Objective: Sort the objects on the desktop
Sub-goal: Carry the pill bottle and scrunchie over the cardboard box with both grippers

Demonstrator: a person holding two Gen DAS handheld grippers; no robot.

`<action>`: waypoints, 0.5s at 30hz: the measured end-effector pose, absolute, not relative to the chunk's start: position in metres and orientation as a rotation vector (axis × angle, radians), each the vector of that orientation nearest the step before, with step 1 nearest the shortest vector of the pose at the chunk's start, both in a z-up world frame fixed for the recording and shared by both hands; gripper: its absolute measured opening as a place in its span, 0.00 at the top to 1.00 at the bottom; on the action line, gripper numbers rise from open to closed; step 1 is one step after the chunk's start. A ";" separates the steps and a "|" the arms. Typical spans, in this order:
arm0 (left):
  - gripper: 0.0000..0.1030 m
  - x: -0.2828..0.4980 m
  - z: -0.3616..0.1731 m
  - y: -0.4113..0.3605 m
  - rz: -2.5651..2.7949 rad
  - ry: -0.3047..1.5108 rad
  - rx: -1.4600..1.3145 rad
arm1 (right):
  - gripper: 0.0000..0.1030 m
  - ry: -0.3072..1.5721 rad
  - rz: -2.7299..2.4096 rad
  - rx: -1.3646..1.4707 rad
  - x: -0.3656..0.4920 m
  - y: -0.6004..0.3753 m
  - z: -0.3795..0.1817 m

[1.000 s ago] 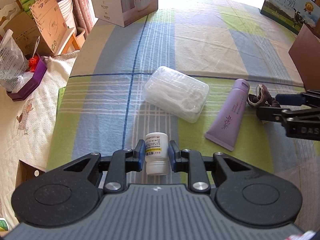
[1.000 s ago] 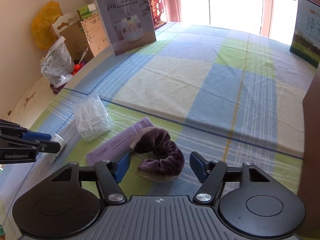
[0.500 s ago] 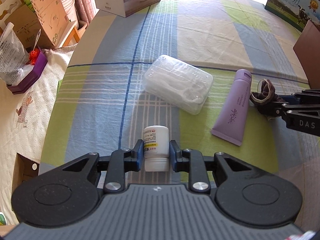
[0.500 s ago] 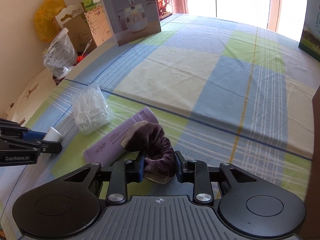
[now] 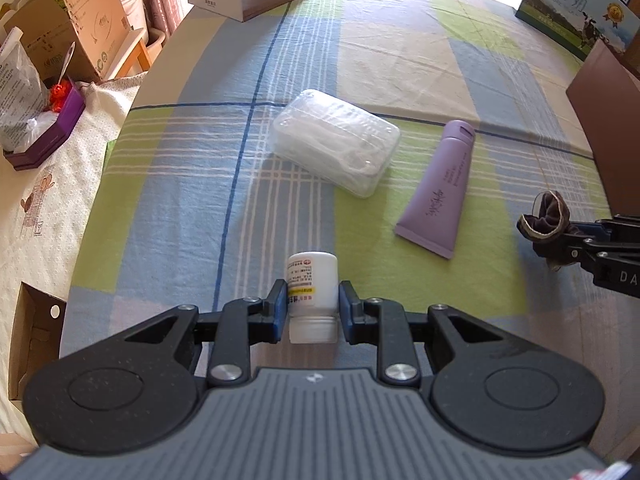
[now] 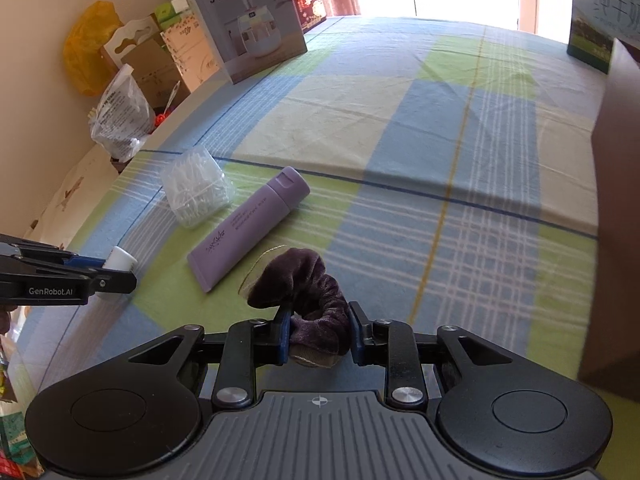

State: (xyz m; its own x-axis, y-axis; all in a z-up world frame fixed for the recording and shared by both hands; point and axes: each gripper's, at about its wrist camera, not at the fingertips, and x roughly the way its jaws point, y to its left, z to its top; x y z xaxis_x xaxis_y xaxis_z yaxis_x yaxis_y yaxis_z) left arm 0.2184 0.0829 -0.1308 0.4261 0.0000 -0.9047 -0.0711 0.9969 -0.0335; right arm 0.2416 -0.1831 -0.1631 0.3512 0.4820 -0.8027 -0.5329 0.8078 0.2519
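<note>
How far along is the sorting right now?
Nothing looks put away yet. In hand: the left tool is shut on the white pill bottle, and the right tool is shut on the purple scrunchie. Left on the checked cloth: the clear plastic box and the purple tube.

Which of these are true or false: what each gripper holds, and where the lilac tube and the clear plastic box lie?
1. The left gripper is shut on the small white pill bottle. True.
2. The right gripper is open and holds nothing. False: it is shut on the dark purple velvet scrunchie.
3. The lilac squeeze tube lies flat on the checked cloth. True.
4. The clear plastic box stands on top of the tube. False: it lies beside it, apart.
</note>
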 end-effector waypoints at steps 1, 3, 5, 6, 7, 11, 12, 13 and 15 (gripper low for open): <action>0.78 0.217 -0.128 0.080 0.035 1.126 -0.069 | 0.76 1.016 0.654 -0.047 0.239 -0.187 -0.160; 0.78 0.213 -0.121 0.073 0.016 1.114 -0.065 | 0.76 1.008 0.649 -0.029 0.235 -0.195 -0.154; 0.78 0.211 -0.113 0.066 -0.004 1.096 -0.058 | 0.76 1.001 0.641 -0.013 0.230 -0.202 -0.147; 0.78 0.210 -0.108 0.061 -0.015 1.084 -0.055 | 0.76 0.997 0.637 -0.005 0.228 -0.206 -0.143; 0.78 0.210 -0.103 0.056 -0.026 1.074 -0.054 | 0.76 0.991 0.633 0.004 0.226 -0.210 -0.139; 0.78 0.208 -0.082 0.036 -0.074 1.022 -0.046 | 0.76 0.971 0.623 0.033 0.219 -0.228 -0.124; 0.78 0.208 -0.077 0.030 -0.088 1.011 -0.044 | 0.76 0.964 0.620 0.040 0.217 -0.234 -0.120; 0.78 0.207 -0.072 0.024 -0.103 0.999 -0.041 | 0.76 0.957 0.616 0.048 0.215 -0.239 -0.117; 0.78 0.208 -0.062 0.010 -0.136 0.978 -0.032 | 0.76 0.941 0.605 0.068 0.210 -0.251 -0.109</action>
